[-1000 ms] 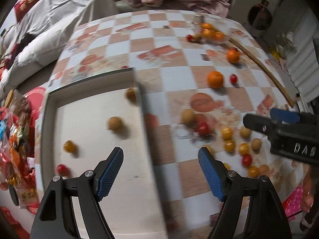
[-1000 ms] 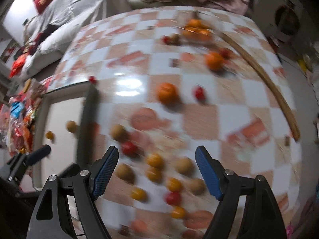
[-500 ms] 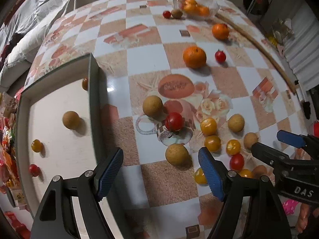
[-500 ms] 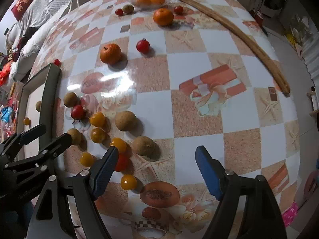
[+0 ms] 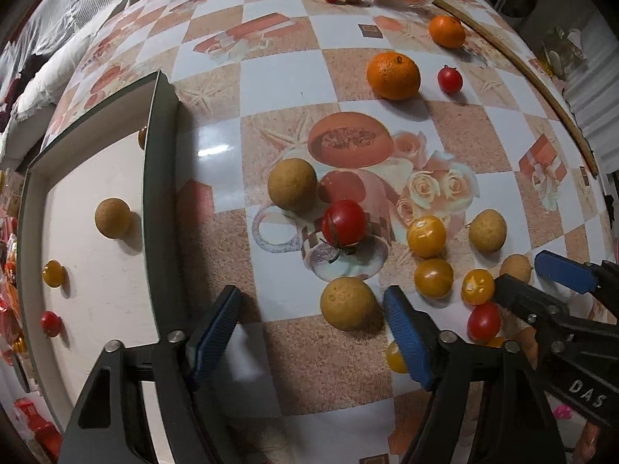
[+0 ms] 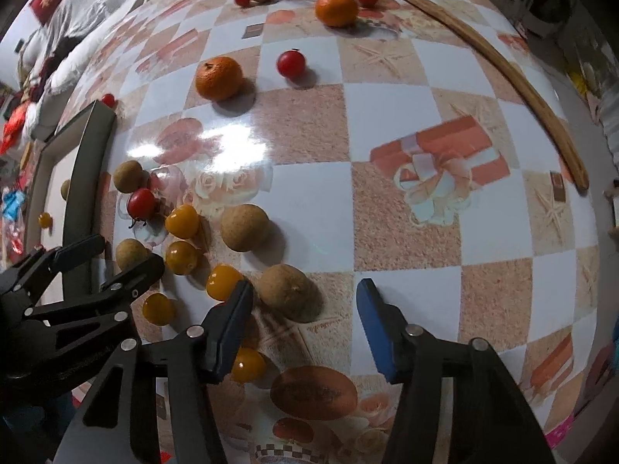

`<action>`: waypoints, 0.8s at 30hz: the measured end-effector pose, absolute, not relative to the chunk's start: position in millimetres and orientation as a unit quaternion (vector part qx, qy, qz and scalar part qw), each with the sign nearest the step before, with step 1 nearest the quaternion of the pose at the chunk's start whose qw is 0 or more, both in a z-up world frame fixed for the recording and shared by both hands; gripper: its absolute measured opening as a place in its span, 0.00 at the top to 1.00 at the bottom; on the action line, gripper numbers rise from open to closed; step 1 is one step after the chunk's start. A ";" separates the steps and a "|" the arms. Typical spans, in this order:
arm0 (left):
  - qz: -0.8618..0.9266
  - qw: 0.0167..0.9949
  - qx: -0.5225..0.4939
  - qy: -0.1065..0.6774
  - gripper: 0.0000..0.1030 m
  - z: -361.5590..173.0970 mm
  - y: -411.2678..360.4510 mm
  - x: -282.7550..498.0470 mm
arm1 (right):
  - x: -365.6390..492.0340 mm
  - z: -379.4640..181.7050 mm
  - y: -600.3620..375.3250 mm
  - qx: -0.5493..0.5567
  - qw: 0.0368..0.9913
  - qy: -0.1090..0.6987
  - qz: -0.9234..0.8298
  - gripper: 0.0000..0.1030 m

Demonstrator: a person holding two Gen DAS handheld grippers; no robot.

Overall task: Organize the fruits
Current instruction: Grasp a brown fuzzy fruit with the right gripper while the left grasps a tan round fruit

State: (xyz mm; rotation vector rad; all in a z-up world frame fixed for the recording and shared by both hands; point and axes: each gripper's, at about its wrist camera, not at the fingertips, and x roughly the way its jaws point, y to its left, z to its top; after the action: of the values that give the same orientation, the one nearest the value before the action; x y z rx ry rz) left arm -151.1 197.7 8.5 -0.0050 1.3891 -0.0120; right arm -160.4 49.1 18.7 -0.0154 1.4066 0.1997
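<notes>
From the left wrist, the left gripper (image 5: pixel 311 330) is hovering low over the table (image 5: pixel 271 65), jaws spread wide, a round tan longan (image 5: pixel 348 302) lying just inside its right finger. The white tray (image 5: pixel 93 178) with dark rims is sitting to its left, holding a longan, a yellow tomato and a red one. A glossy red cherry tomato (image 5: pixel 343 222) is lying ahead.

From the right wrist, the right gripper (image 6: pixel 303 326) is tilting down — jaws spread, empty — with a rough brown longan (image 6: pixel 290 292) between the fingertips. Smooth yellow tomatoes (image 6: pixel 182 221) are crowding the left finger; a mandarin (image 6: pixel 219 78) is sitting well beyond.
</notes>
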 end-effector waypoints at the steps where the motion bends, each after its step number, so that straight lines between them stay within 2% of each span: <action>1: -0.006 0.768 -0.002 0.640 0.31 8.7 196.6 -151.1 | -160.7 18.7 50.3 -0.011 0.759 0.645 0.092 0.45; 6: -0.009 0.772 0.001 0.635 0.49 12.8 184.5 -151.2 | -162.7 19.7 55.4 -0.033 0.762 0.640 0.096 0.59; 8: -0.015 0.775 0.003 0.632 0.67 14.9 180.4 -151.1 | -163.2 20.1 56.8 -0.035 0.763 0.639 0.096 0.68; 9: -0.021 0.776 0.003 0.630 0.72 15.6 178.7 -151.1 | -163.2 20.4 56.0 -0.033 0.763 0.638 0.096 0.71; 24: -0.037 0.789 -0.041 0.612 0.72 50.6 203.7 -152.8 | -156.7 35.0 48.8 0.003 0.766 0.634 0.104 0.72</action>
State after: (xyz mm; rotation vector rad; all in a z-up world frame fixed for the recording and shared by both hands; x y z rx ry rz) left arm -152.8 203.7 50.6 -0.0872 1.3175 -0.0807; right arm -156.7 48.8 35.0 0.0065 1.3772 0.2258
